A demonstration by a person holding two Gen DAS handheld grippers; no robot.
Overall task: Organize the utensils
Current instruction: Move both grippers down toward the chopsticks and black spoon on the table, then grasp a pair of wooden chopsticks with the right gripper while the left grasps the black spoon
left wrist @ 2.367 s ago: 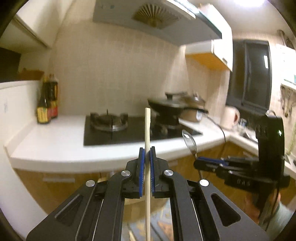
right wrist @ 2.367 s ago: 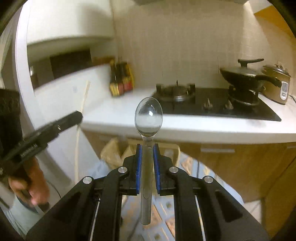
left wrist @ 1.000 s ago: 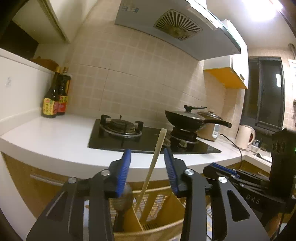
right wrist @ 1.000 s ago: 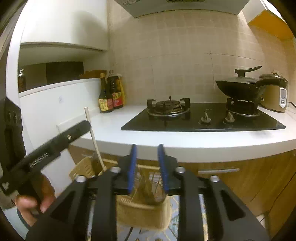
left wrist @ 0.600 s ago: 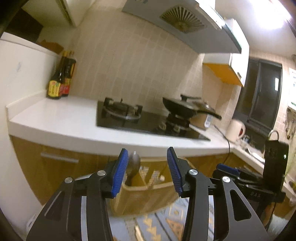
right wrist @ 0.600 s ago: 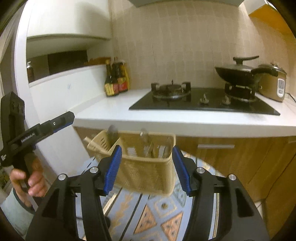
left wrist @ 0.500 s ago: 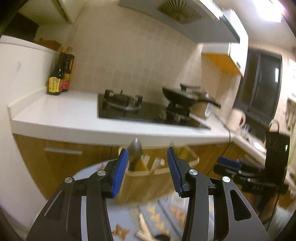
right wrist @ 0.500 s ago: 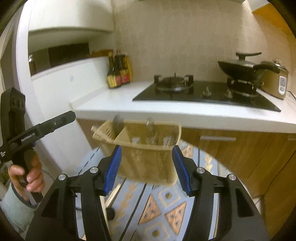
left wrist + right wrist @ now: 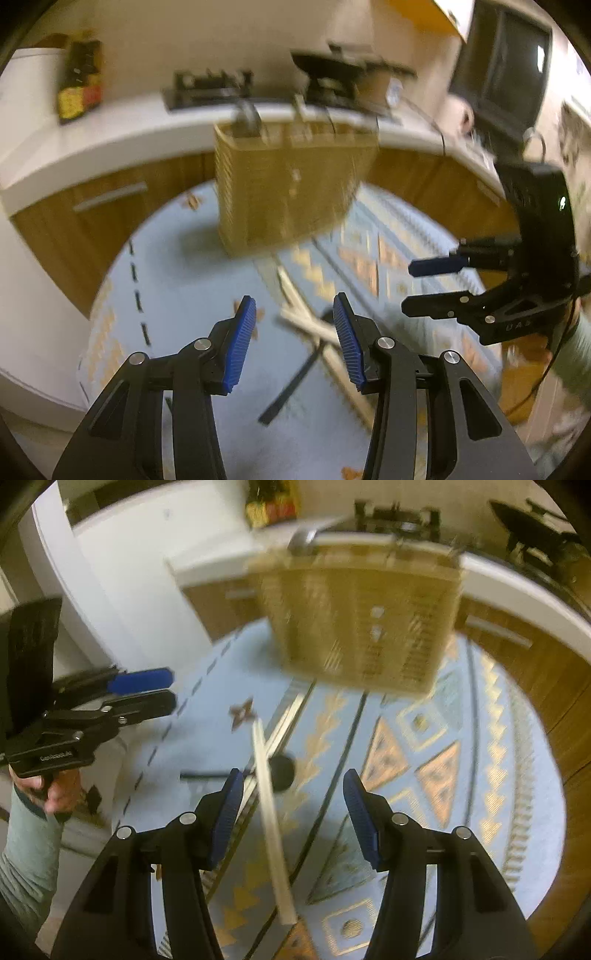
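Note:
A tan slotted utensil basket (image 9: 291,184) stands on a round table with a light blue patterned cloth (image 9: 177,280); it also shows in the right wrist view (image 9: 365,627). A spoon bowl (image 9: 245,118) sticks up from its left compartment. On the cloth lie pale wooden chopsticks (image 9: 271,819) and a black spoon (image 9: 280,770); both also show in the left wrist view, the chopsticks (image 9: 306,325) and the spoon (image 9: 295,384). My left gripper (image 9: 293,332) is open and empty above them. My right gripper (image 9: 291,816) is open and empty over the chopsticks. Both views are motion-blurred.
A white kitchen counter (image 9: 122,136) with a black gas hob (image 9: 207,88), a pan (image 9: 328,66) and sauce bottles (image 9: 79,81) runs behind the table. Wooden cabinet fronts (image 9: 85,214) stand below it. The right gripper (image 9: 480,291) shows at the right of the left view.
Both grippers let go of the chopstick and the spoon into the basket, opened, pulled back and tilted down; both views now look at the cloth and the loose utensils.

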